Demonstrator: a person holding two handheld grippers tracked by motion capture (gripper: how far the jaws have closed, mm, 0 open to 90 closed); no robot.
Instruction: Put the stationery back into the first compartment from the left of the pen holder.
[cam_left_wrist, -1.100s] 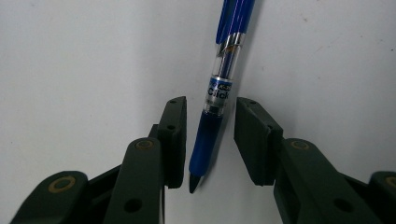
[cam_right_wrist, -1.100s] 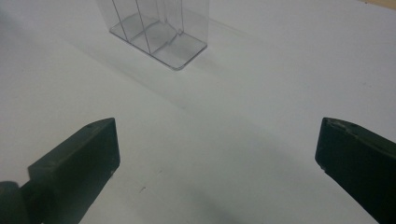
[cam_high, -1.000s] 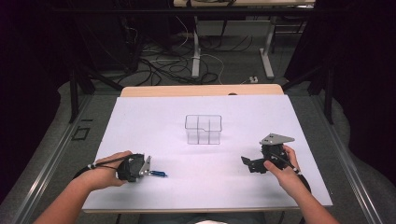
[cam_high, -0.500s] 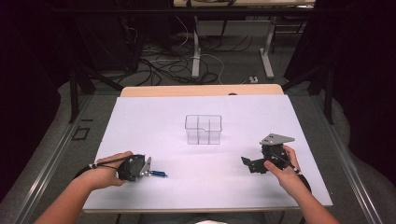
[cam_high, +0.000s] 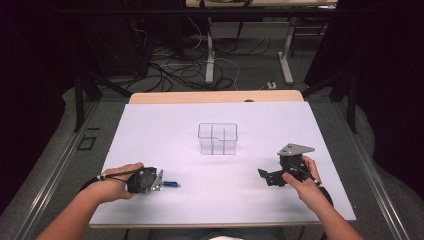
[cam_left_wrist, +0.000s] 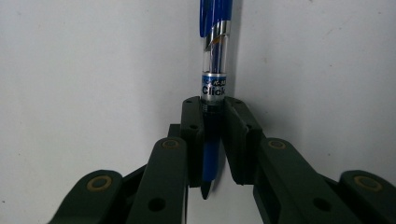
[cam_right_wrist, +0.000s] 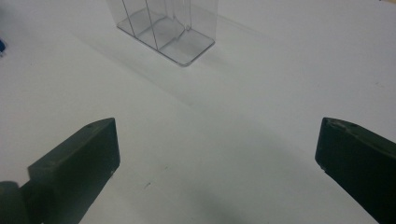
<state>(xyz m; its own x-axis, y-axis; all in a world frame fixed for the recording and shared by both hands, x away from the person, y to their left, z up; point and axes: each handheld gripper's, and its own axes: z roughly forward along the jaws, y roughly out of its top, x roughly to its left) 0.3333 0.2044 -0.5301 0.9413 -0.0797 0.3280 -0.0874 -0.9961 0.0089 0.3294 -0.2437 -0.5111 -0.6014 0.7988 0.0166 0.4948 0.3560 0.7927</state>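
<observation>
A blue click pen (cam_left_wrist: 215, 60) lies on the white table cover (cam_high: 150, 130) at the front left, pointing right toward the middle. My left gripper (cam_high: 162, 183) has just been closing on the pen (cam_high: 171, 184), and its pads now press on the lower barrel; the left gripper (cam_left_wrist: 215, 112) lies low on the table. At the front right, my right gripper (cam_high: 267, 177) stands open above the table with nothing between its jaws, and the right gripper (cam_right_wrist: 217, 140) faces a clear divided box (cam_right_wrist: 163, 28). That box (cam_high: 217, 139) stands upright at the table's middle.
The bare wooden edge of the table (cam_high: 215, 96) runs along the far side. Beyond it, cables (cam_high: 175, 65) and white desk legs (cam_high: 210, 55) are on the floor. Metal rails (cam_high: 55, 170) flank the table.
</observation>
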